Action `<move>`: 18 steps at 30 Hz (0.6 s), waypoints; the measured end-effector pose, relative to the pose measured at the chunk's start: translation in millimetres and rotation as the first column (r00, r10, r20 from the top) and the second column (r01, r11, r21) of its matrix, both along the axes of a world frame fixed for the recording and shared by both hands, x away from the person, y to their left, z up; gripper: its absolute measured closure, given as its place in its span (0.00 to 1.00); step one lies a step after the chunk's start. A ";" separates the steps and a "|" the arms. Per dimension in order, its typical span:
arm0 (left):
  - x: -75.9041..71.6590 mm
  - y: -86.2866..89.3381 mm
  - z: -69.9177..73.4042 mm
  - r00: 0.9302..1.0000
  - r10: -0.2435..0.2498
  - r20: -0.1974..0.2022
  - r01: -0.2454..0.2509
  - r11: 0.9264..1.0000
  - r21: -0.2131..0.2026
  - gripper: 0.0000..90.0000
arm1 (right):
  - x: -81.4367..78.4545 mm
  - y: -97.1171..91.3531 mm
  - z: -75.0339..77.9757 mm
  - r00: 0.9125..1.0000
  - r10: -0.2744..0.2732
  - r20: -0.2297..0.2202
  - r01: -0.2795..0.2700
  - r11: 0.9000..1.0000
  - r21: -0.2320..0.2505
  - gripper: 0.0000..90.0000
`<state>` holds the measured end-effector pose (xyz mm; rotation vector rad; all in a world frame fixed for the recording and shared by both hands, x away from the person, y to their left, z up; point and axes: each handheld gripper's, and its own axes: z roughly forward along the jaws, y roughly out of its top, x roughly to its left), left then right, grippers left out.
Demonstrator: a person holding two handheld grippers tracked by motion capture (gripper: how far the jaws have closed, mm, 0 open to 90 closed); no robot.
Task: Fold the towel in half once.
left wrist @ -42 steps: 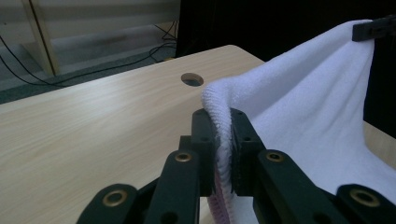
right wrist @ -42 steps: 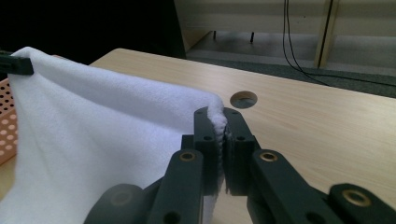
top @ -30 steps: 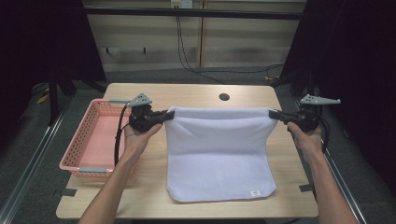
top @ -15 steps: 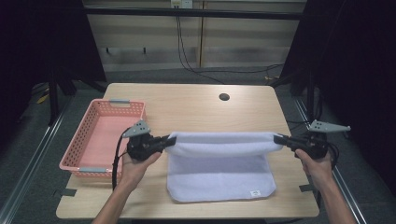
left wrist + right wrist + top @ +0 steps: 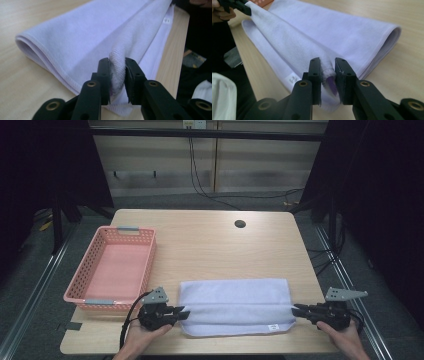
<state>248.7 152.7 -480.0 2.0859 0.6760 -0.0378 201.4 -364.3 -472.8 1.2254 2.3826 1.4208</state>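
A pale lilac towel (image 5: 235,305) lies folded in half near the table's front edge, with its fold on the far side. My left gripper (image 5: 182,314) is at the towel's near left corner and my right gripper (image 5: 296,309) at its near right corner. Both pairs of jaws have just been opening. In the left gripper view, a bunched towel (image 5: 100,37) corner sits loosely between the parted jaws of the left gripper (image 5: 117,67). In the right gripper view, a towel (image 5: 324,32) corner leans on one jaw of the right gripper (image 5: 327,66), with a gap beside it.
A pink mesh basket (image 5: 129,228) stands empty at the table's left side, just behind my left hand. The wooden table (image 5: 215,245) has a small round hole (image 5: 240,224) near its far edge. A small white label (image 5: 272,326) sits at the towel's near right.
Both grippers came down and toward the near edge, carrying the top hem over. The towel, held up a second ago, now lies folded flat. The jaws have parted.
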 end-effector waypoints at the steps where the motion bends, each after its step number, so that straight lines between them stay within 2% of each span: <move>1: -3.1 1.2 -0.6 1.000 -0.020 -0.004 0.020 1.000 0.005 0.81 | -3.4 -0.6 -1.2 1.000 0.009 -0.008 -0.009 1.000 0.001 0.82; 3: -10.9 2.6 -1.3 0.999 -0.034 -0.007 0.034 0.999 0.014 0.80 | -10.0 -0.9 -2.6 0.999 0.033 -0.010 -0.033 0.999 0.001 0.80; 5: -17.6 3.1 -1.8 0.998 -0.055 -0.011 0.055 0.998 0.029 0.77 | -16.3 -0.3 -3.9 0.999 0.046 -0.025 -0.047 0.999 -0.018 0.78; 9: -26.9 7.3 0.5 0.996 -0.083 -0.015 0.083 0.996 0.021 0.71 | -25.6 -0.7 -4.4 0.997 0.061 -0.037 -0.062 0.998 -0.026 0.72; 11: -30.5 11.3 1.5 0.997 -0.080 -0.019 0.080 0.997 0.009 0.68 | -30.2 0.0 -2.7 0.998 0.058 -0.035 -0.059 0.998 -0.032 0.68; 13: -31.0 15.9 3.3 0.996 -0.082 -0.019 0.082 0.997 -0.014 0.64 | -33.6 0.6 -0.7 0.997 0.067 -0.029 -0.068 0.997 -0.027 0.67; 16: -24.9 20.1 7.1 0.998 -0.050 -0.024 0.048 0.997 -0.058 0.60 | -35.0 3.0 4.8 0.999 0.034 -0.004 -0.034 0.998 -0.053 0.64; 18: -17.5 18.5 10.1 1.000 -0.030 -0.005 0.029 0.998 -0.059 0.63 | -33.2 5.8 9.0 1.000 0.012 0.025 -0.011 0.999 -0.050 0.62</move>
